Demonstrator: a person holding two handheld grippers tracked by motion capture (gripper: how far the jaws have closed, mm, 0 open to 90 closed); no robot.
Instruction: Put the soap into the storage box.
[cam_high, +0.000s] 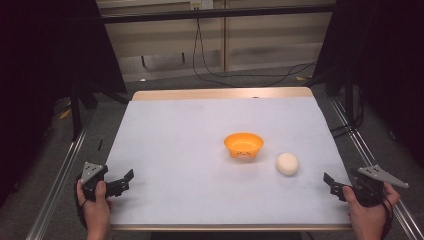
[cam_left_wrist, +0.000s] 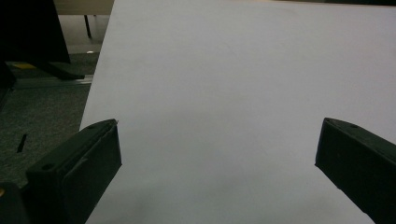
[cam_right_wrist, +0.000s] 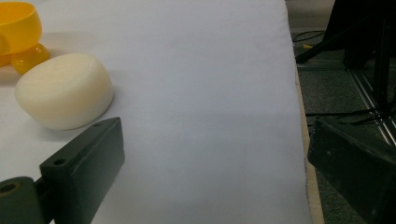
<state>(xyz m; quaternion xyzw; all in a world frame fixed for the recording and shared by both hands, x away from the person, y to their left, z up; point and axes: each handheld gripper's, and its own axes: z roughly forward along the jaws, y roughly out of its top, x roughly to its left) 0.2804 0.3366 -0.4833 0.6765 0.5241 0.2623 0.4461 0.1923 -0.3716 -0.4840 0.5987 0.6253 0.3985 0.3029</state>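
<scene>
While the round cream-white bun-shaped lump lies untouched on the table just right of the orange plastic bowl, nothing seems done yet: the right gripper, nearer that bowl, and the left gripper, well off, both gape wide and empty.

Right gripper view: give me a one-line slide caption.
Open right gripper at the table's edge, a cream round object ahead-left beside an orange bowl.

Both black tongs carry grey three-cornered plates, screw-holed jaws and dark trailing cables.
</scene>
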